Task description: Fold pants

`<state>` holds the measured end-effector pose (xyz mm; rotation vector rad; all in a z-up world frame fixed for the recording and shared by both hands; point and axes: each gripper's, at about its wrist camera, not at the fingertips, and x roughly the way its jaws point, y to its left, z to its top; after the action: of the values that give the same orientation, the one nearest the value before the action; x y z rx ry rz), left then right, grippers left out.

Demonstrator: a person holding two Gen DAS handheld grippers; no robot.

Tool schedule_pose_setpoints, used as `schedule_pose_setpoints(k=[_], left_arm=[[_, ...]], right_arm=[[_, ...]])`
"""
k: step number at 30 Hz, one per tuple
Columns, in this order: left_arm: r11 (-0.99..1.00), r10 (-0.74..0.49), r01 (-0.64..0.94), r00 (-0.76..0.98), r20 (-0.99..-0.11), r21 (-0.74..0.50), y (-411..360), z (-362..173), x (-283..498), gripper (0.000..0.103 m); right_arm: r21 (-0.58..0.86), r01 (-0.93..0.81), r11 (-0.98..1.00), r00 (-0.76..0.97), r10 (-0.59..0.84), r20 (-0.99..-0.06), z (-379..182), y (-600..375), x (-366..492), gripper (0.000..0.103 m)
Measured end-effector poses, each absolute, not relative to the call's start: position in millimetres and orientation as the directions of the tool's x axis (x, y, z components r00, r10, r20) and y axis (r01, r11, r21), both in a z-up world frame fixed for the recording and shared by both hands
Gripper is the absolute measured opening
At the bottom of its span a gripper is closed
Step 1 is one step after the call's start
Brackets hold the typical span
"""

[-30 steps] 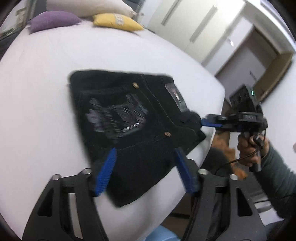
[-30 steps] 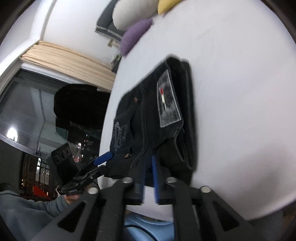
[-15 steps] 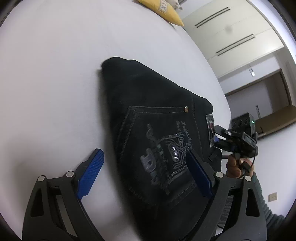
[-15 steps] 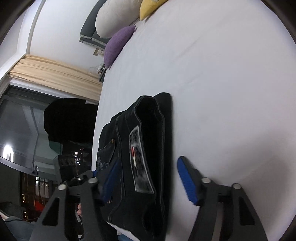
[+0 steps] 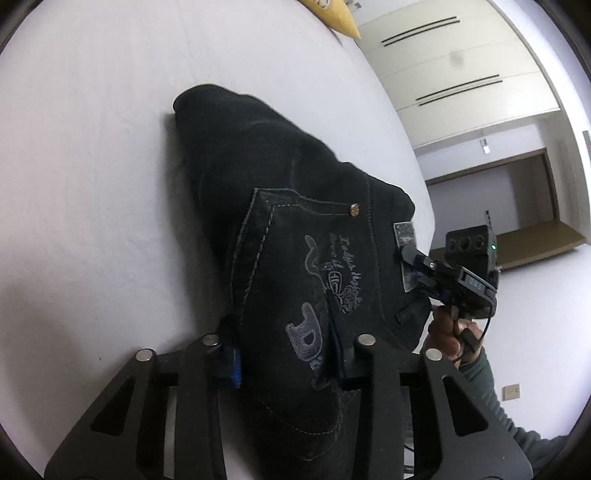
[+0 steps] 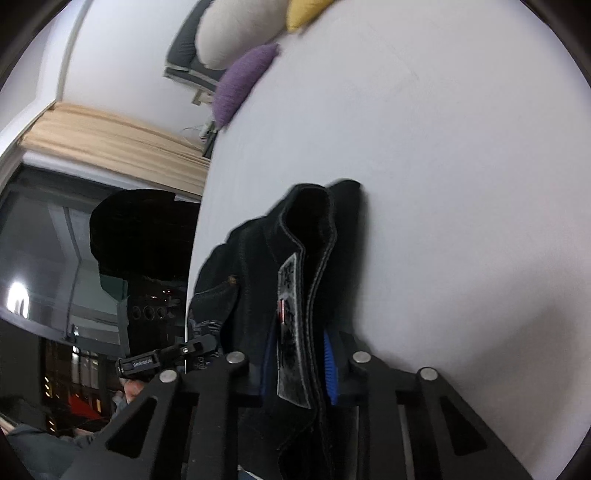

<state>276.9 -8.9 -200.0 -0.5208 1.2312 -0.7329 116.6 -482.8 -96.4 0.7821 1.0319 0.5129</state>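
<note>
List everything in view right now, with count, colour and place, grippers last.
folded jeans: one, black, on the bed near its edge, both grippers at the near end
waistband patch: one, grey, between the right jaws
bed: one, white sheet
cushions: yellow, purple, cream, at the bed's far end
wardrobe: white, behind the bed
left gripper: black, blue pads, shut on jeans
right gripper: same, shut on waistband
</note>
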Motion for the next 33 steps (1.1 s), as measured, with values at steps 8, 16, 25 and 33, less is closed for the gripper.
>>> schedule_pose_setpoints(k=[8, 16, 25, 33], left_arm=[[0.624, -0.779, 0.239, 0.257, -0.571, -0.744, 13.7, -161.2, 265.5, 0.024], [0.683, -0.726, 0.254, 0.341, -0.598, -0.684, 43.2, -124.7, 295.8, 0.024], [0.756, -0.65, 0.188, 0.324, -0.687, -0.627, 58.3, -155.4, 339.3, 0.025], [0.745, -0.663, 0.188, 0.314, -0.679, -0.64, 27.9, -194.7, 286.4, 0.042]], right_arm=[[0.741, -0.13, 0.659, 0.459, 0.702, -0.545, -47.6, -456.6, 143.2, 0.02], [0.735, -0.191, 0.651, 0.457, 0.721, -0.521, -22.9, -402.6, 248.0, 0.02], [0.746, -0.117, 0.656, 0.359, 0.728, -0.584, -80.9, -356.4, 354.5, 0.02], [0.815, -0.047, 0.578, 0.337, 0.777, -0.531, -134.9, -374.0, 358.5, 0.028]])
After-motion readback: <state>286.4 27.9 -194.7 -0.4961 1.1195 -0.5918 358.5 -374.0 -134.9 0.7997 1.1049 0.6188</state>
